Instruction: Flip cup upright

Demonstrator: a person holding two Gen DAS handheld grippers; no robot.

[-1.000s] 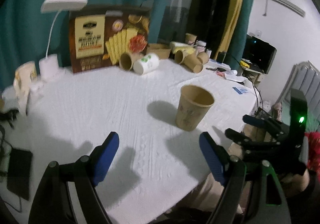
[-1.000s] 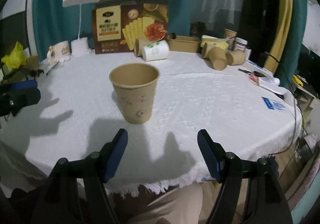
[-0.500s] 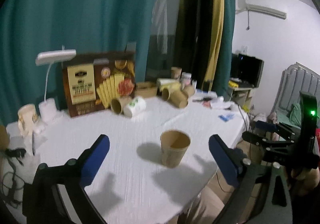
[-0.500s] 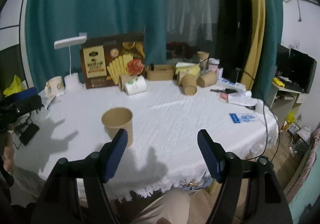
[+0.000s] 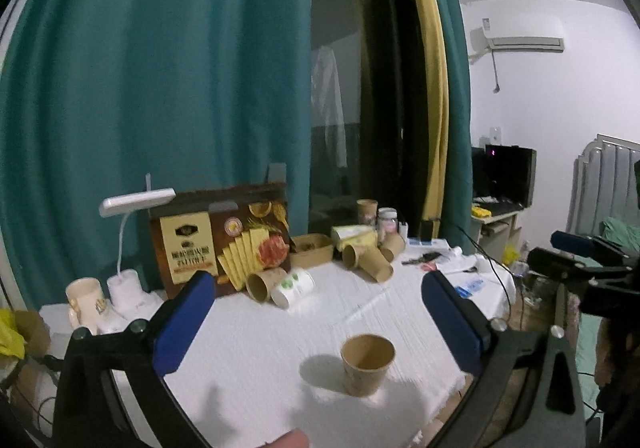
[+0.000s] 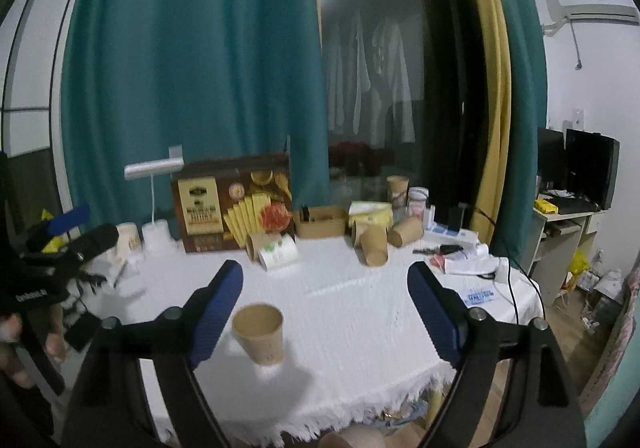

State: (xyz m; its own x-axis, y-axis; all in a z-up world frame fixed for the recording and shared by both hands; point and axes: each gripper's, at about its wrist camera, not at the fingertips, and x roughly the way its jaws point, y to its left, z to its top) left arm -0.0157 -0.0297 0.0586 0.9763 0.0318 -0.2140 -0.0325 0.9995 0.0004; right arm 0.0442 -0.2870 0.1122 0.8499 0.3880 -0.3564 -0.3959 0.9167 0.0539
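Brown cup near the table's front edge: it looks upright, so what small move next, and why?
Probably just keep both grippers clear and end here. The brown cup stands mouth up on the white tablecloth, and neither the left gripper nor the right gripper, both open, touches it.

The box [image 5: 224,244] print is too small to read. At nine o'clock in the right wrist view, the left gripper [image 6: 68,232] is blurred and edge-cropped. The desk [image 6: 360,312] front is cropped.

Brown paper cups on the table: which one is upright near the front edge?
The lone brown paper cup on the white tablecloth, mouth up. The others lie tipped over by the snack box.
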